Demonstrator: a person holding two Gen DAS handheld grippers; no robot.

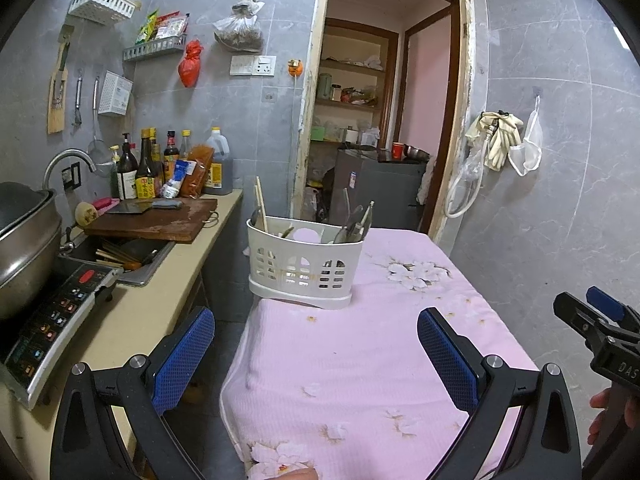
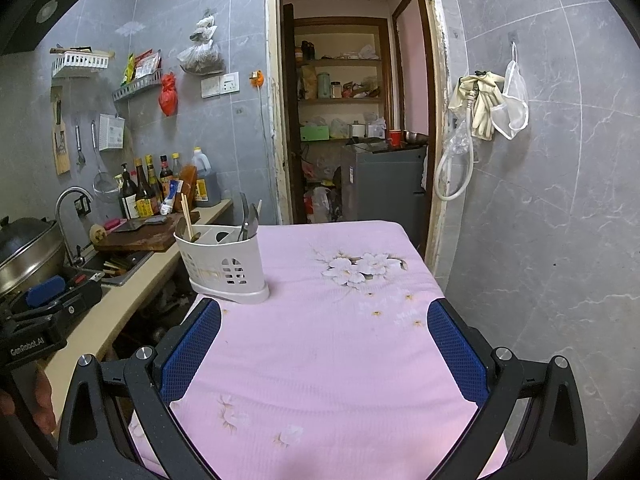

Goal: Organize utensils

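A white slotted utensil caddy [image 1: 304,266] [image 2: 224,264] stands on the left far part of a table under a pink flowered cloth [image 1: 360,360] [image 2: 320,340]. Wooden chopsticks [image 1: 261,204] [image 2: 186,214] lean in its left compartment, metal spoons [image 1: 356,226] [image 2: 248,218] in its right one. My left gripper [image 1: 316,344] hangs open above the cloth, short of the caddy, nothing between its blue pads. My right gripper [image 2: 324,340] is also open and empty over the cloth, the caddy ahead to its left. Each gripper shows at the edge of the other's view.
A counter [image 1: 160,304] runs along the left with a sink [image 1: 132,252] holding chopsticks, a wooden cutting board [image 1: 156,222], sauce bottles [image 1: 148,168], a wok [image 1: 24,236] and an induction cooker [image 1: 52,320]. An open doorway [image 1: 380,120] lies behind the table. Gloves hang on the right wall [image 2: 484,100].
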